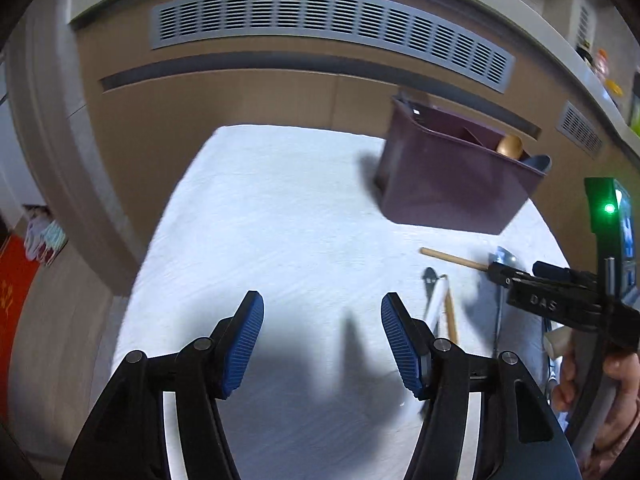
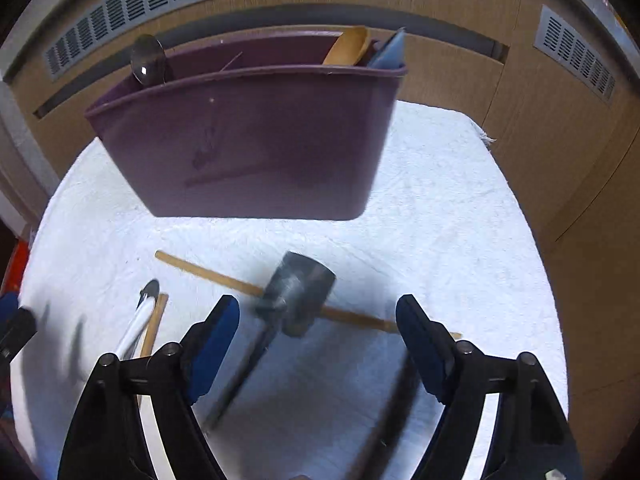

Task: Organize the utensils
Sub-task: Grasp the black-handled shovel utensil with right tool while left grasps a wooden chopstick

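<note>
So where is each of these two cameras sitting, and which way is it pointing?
Left wrist: on the left gripper, looking down past its open blue pads at the white towel; the right gripper and the hand holding it show at the right edge.
Right wrist: on the right gripper, jaws open, looking down at a metal ladle lying over a wooden stick.
Shared: the purple utensil holder, towel, stick.

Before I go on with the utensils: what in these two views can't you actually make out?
- Purple caddy contents: both views; its front wall hides everything but three utensil tips above the rim.
- Metal utensil between the open right claw: right wrist view; motion blur, type unclear.
- Wooden stick: right wrist view; far end hidden behind a claw finger.
- Utensils beside the right claw: left wrist view; covered by that claw, blurred.
</note>
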{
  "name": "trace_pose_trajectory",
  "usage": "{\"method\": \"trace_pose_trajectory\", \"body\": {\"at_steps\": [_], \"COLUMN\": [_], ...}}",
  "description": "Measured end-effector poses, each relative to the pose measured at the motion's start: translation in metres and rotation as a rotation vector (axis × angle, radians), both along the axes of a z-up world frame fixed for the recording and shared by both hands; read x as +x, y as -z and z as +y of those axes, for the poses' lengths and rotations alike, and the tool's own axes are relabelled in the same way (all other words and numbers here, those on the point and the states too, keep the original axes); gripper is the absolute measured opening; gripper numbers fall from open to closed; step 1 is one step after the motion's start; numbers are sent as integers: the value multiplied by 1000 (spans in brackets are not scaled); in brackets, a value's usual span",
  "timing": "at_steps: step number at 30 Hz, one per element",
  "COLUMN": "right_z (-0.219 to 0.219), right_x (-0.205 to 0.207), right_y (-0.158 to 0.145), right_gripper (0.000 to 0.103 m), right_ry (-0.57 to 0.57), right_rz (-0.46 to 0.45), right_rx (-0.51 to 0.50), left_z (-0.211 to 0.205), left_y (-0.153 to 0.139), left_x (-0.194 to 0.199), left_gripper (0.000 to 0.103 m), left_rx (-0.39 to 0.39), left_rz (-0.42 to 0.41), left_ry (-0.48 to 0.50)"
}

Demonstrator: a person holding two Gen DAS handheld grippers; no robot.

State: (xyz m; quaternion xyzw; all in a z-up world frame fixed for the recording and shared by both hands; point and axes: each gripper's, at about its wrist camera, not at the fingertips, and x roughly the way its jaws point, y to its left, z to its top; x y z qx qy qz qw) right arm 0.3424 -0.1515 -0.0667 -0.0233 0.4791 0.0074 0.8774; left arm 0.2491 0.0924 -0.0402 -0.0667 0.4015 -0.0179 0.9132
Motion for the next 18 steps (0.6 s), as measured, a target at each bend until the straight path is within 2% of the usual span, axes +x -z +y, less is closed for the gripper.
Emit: {"method": "trace_pose_trajectory", "body": {"at_steps": [7,8,9,10,12,14,18], "right_z": [15,14,15,17,16,9,-9], "right_x": [10,11,9,5,-1,-8,-21], "right_y": [9,10,8,6,0,-8,-21], "right_gripper": [59,49,36,33,12,8,7], "right_ry": [-25,-41,-65,-83,-113,-134,-168], "right_rz": [5,3,-4,-11,-25,-46,-79], "right_rx": [-14,-14,-21,-28,-33,-23,24], "left_z": [16,15,11,7,-2,-14,-39], "left_y": [2,2,2,3,3,4,5], "left_x": [-9,-11,-10,-12,-15,-17,-19], "left_gripper": [62,62,62,62,62,62,62], "left_rx": [-22,-28,-29,-29,-30,-38,-28], "left_rz": [17,21,24,26,30,35,46], "left_ry": [-19,-11,-1,12,55,105,193]}}
